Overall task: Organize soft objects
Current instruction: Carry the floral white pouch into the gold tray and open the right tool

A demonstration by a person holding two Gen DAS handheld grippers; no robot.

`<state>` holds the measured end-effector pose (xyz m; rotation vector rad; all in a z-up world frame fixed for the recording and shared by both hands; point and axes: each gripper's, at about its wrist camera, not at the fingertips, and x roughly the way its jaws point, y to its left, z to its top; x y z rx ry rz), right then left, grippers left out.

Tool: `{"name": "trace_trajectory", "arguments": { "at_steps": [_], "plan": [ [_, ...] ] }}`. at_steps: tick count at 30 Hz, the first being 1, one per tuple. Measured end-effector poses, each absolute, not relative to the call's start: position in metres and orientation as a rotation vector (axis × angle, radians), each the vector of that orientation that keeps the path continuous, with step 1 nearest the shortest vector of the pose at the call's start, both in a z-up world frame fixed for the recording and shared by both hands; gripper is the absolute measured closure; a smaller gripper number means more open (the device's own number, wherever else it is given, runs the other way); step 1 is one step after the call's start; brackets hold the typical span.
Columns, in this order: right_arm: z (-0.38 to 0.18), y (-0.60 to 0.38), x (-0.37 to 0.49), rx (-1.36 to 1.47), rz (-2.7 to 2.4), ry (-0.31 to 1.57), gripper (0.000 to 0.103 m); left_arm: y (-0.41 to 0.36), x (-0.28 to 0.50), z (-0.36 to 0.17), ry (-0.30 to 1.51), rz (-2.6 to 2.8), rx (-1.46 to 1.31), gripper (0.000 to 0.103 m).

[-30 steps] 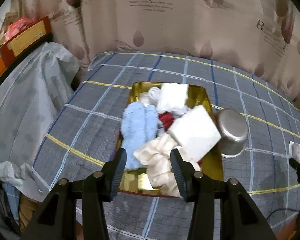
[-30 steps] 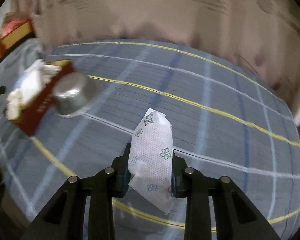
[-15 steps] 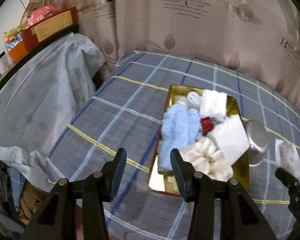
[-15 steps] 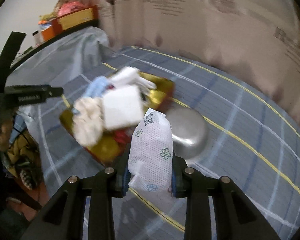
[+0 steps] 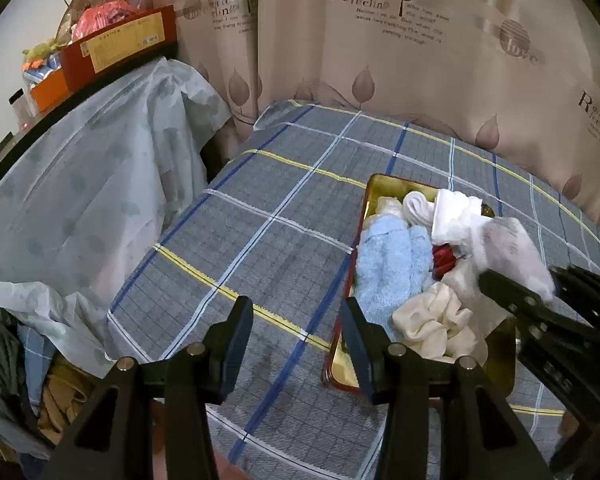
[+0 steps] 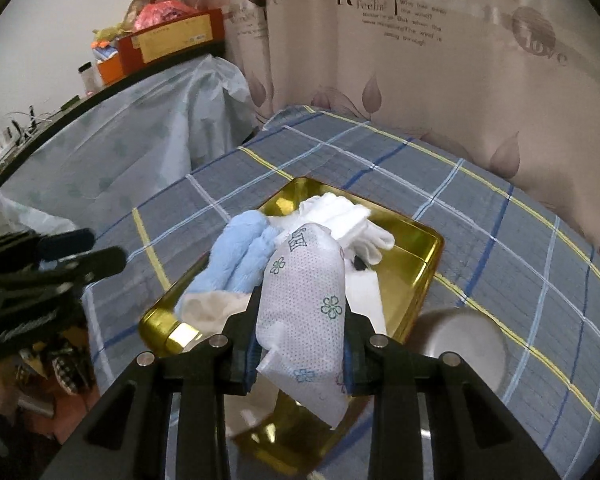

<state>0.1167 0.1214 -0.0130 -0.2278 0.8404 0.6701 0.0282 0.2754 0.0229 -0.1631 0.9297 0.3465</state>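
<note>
Right tongs [image 6: 300, 344] pinch dimpled, flower-printed pouch [image 6: 306, 292]

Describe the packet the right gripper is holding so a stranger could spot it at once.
Find the gold tray on the plaid tablecloth. Above its near end the right gripper clamps a white soft packet. Unlike the plain blue towel and white cloths in the tray, it is dotted and printed with small green flowers.

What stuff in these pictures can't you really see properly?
- Red item, left wrist view: mostly buried under cloths in the gold tray.
- Metal bowl, right wrist view: blurred, partly behind the right tool.
- White flowered packet, left wrist view: blurred.
</note>
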Motion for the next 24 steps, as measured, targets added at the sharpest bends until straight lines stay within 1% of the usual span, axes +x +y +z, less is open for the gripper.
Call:
{"name": "trace_trajectory", "arguments": {
  "at_steps": [2, 3, 5, 6, 7, 8, 9, 12, 13, 17, 20, 22, 24],
  "plan": [
    [-0.019, 0.127, 0.123, -0.228, 0.665, 0.851, 0.075, 0.276, 0.029, 0.022, 0.935, 0.349, -0.166, 0.057],
    [-0.021, 0.129, 0.126, -0.230, 0.659, 0.852, 0.071, 0.277, 0.029, 0.021, 0.938, 0.351, -0.168, 0.056],
    [-0.024, 0.132, 0.129, -0.231, 0.658, 0.858, 0.070, 0.277, 0.029, 0.019, 0.944, 0.348, -0.176, 0.056],
    [-0.026, 0.134, 0.130, -0.236, 0.655, 0.860, 0.065, 0.277, 0.029, 0.018, 0.948, 0.344, -0.178, 0.056],
    [-0.026, 0.134, 0.130, -0.238, 0.651, 0.855, 0.058, 0.276, 0.029, 0.018, 0.949, 0.344, -0.179, 0.057],
    [-0.026, 0.134, 0.129, -0.241, 0.644, 0.845, 0.054, 0.275, 0.029, 0.018, 0.950, 0.343, -0.180, 0.056],
    [-0.026, 0.134, 0.128, -0.241, 0.639, 0.841, 0.047, 0.275, 0.029, 0.018, 0.949, 0.340, -0.181, 0.056],
    [-0.024, 0.130, 0.123, -0.229, 0.645, 0.829, 0.042, 0.274, 0.028, 0.019, 0.947, 0.336, -0.182, 0.056],
    [-0.024, 0.129, 0.122, -0.223, 0.649, 0.831, 0.038, 0.274, 0.027, 0.019, 0.945, 0.333, -0.182, 0.057],
    [-0.019, 0.121, 0.114, -0.202, 0.648, 0.821, 0.034, 0.269, 0.027, 0.022, 0.941, 0.325, -0.173, 0.056],
    [-0.010, 0.116, 0.102, -0.195, 0.642, 0.794, 0.028, 0.264, 0.026, 0.024, 0.935, 0.319, -0.165, 0.056],
    [-0.006, 0.112, 0.096, -0.189, 0.626, 0.792, 0.019, 0.262, 0.026, 0.025, 0.932, 0.316, -0.159, 0.057],
    [-0.003, 0.107, 0.086, -0.180, 0.610, 0.785, 0.016, 0.259, 0.027, 0.025, 0.932, 0.311, -0.154, 0.057]
  ]
}}
